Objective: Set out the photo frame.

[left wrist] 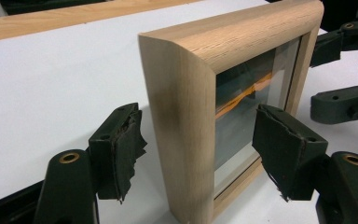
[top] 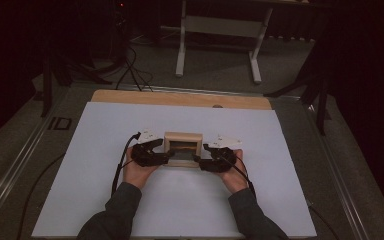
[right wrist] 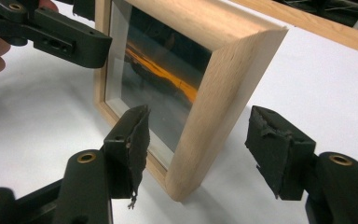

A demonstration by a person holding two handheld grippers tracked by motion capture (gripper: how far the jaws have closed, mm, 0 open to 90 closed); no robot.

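Standing upright on the white-covered worktop (top: 130, 200) in the high view, a small square light-wood picture frame with a glass front (top: 183, 148) sits between the two claws. The left claw (top: 166, 158) reaches its left edge and the right claw (top: 199, 161) its right edge, each carried by a hand resting on the white sheet, with dark sleeves coming in from the bottom. A bare wooden strip of the worktop shows beyond the frame.

In the left gripper view, the left claw (left wrist: 198, 144) stands wide, straddling the frame's near upright side: the wooden frame (left wrist: 186, 121) rises between the jaws, one frayed black pad (left wrist: 121, 144) just off its back face, the other (left wrist: 284, 149) in front of the glass, neither pressing. The right claw (left wrist: 340, 70) shows past the frame's far side.

In the right gripper view, the right claw (right wrist: 200, 149) is likewise wide around the frame's near corner (right wrist: 214, 107). One pad (right wrist: 133, 144) lies before the glass, which shows a dark picture with an orange streak; the other pad (right wrist: 275, 144) stands apart from the back. The left claw (right wrist: 51, 35) appears beyond the frame's far edge.
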